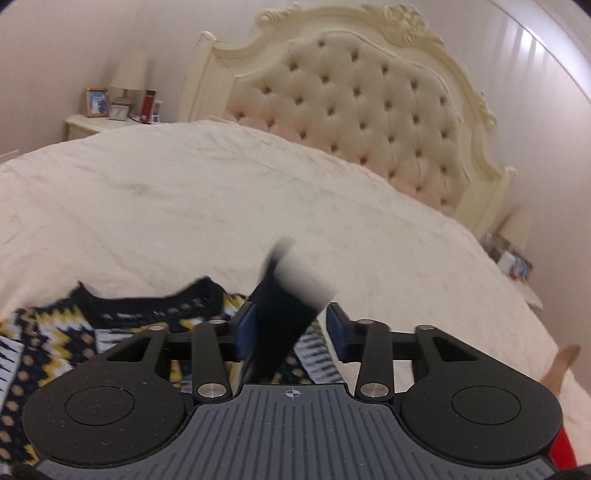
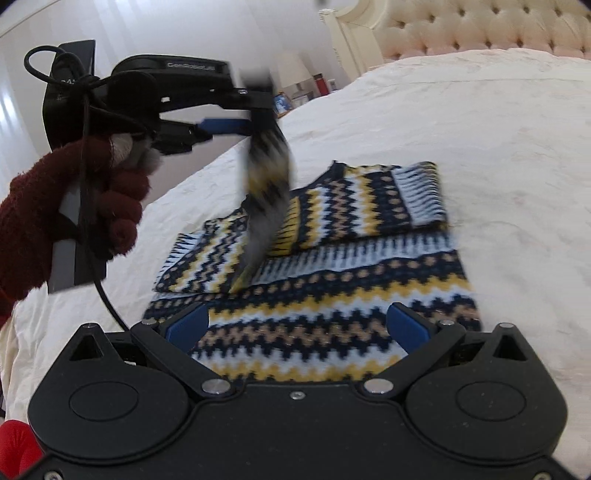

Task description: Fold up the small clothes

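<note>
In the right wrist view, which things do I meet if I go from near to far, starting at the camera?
right gripper → sweater → white bedspread → tufted headboard

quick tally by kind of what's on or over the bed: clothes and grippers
Clothes: 1, the patterned sweater, one sleeve lifted.
Grippers: 2, left gripper shut on the sleeve, right gripper open above the hem.
Total: 3, all over the bed.
</note>
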